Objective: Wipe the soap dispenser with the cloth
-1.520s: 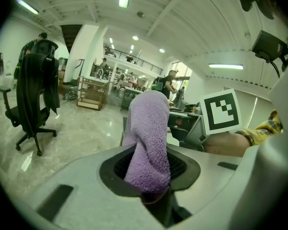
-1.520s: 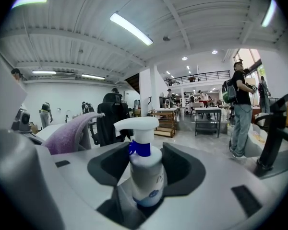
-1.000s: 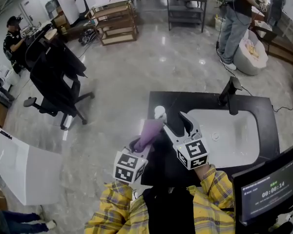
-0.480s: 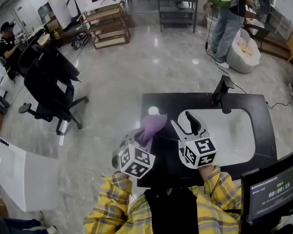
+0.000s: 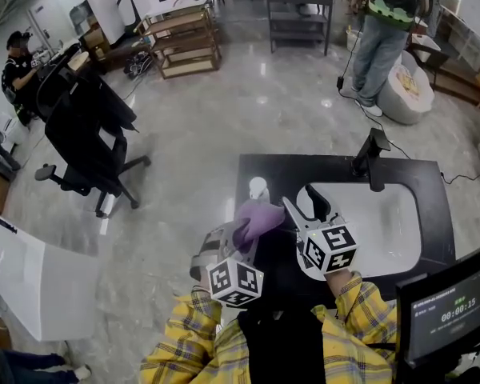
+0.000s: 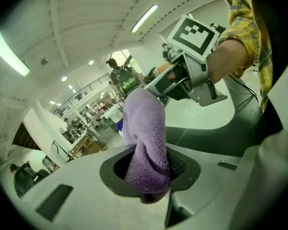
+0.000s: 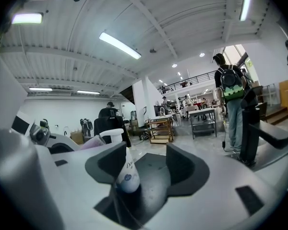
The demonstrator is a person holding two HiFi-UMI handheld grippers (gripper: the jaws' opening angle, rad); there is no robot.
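Purple cloth [image 5: 256,214] close by the soap dispenser [image 5: 258,189]
Clamped in the left hand-held gripper [image 6: 149,174]; right hand-held gripper [image 5: 298,198] wide, empty, just beside the bottle — upright on the desk [image 5: 304,165], left of the sink [image 5: 384,214]. Could topple if wiped unbraced — tall, narrow.

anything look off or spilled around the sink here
Nothing spilled or broken. The soap dispenser stands upright on the black counter, though fairly close to its left edge. The purple cloth is bunched in the shut left tool; the right tool is open beside the dispenser.
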